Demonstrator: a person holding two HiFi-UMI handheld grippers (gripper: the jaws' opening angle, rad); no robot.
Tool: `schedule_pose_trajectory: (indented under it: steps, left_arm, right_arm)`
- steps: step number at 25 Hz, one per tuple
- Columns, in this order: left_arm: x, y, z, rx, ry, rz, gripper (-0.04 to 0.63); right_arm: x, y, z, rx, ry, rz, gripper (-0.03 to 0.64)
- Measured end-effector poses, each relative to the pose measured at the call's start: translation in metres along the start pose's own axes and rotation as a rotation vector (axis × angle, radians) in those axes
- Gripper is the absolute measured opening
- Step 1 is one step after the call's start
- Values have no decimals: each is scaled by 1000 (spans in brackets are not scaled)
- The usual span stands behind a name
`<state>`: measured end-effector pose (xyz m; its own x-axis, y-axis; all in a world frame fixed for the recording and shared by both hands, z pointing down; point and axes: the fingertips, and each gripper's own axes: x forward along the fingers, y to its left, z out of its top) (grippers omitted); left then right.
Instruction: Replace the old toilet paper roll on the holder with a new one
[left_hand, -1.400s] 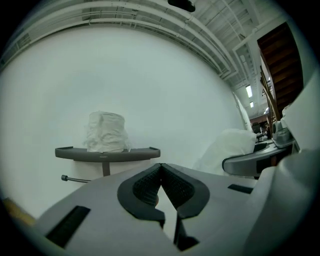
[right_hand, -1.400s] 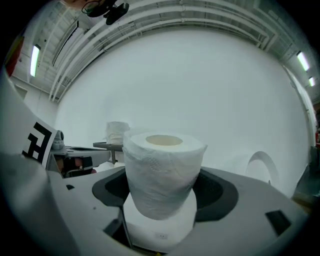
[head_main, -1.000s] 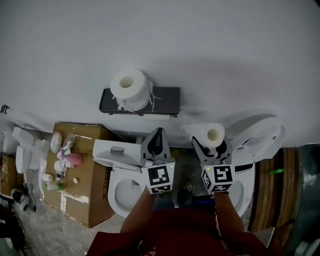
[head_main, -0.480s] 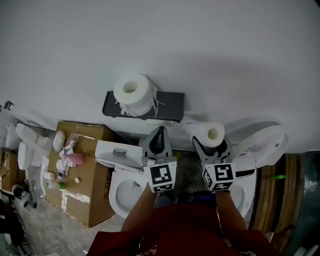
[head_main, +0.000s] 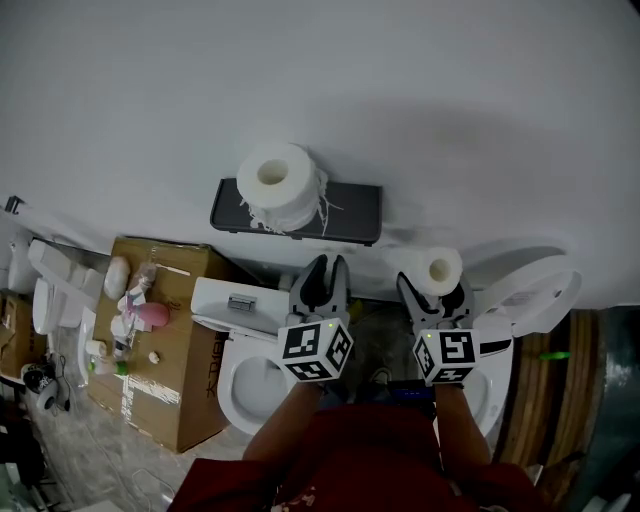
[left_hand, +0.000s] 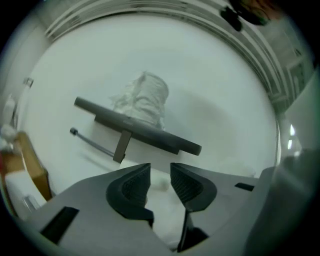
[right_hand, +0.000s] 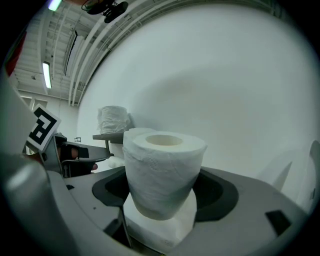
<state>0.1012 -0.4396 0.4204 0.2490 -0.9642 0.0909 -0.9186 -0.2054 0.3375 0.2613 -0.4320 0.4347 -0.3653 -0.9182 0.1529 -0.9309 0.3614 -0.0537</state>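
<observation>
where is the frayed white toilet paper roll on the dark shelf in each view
Head view: frayed white toilet paper roll upper centre, just left, atop the dark grey flat shelf.
Left gripper view: roll above centre, just left, behind the tilted shelf.
Right gripper view: roll small, left of centre, mid-height.
Shared landmark: that shelf, under the roll.

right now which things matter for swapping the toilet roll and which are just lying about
Job: ragged old roll, holder, new roll gripped by right gripper, empty left gripper, jaws opening.
Lying about: cardboard box, clutter on it, toilet.
</observation>
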Motion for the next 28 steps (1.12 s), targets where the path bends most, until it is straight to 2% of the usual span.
schedule_pose_trajectory:
  steps: [1, 5, 7, 8, 16, 17, 18, 19, 28]
  left_arm:
    - [1, 5, -5, -116, 7, -14, 163]
    - [12, 30, -27, -615, 9, -64, 260]
    - [20, 37, -32, -793, -11, -96, 284]
    - [25, 40, -32, -839, -23, -107, 291]
    - [58, 52, -26, -1008, -99, -107, 301]
    - [60, 53, -27, -1021, -103, -102, 297]
    - [62, 53, -28, -1032, -105, -99, 258]
    - [63, 54, -29, -1041, -108, -98, 236]
    - [64, 32, -28, -1071, -88, -152, 227]
  right_arm:
    - [0, -1, -1, 2, 2, -5, 387]
    - [0, -4, -5, 1, 10, -20, 387]
    - [1, -6, -5, -1, 12, -27, 387]
    - [1, -7, -5, -2, 13, -30, 387]
    - [0, -15, -5, -8, 21, -59, 387]
    - [0, -16, -5, -8, 21, -62, 387]
    - [1, -17, -5, -8, 21, -64, 387]
    - [1, -18, -5, -8, 22, -66, 387]
    - [-1, -23, -2, -8, 15, -90, 387]
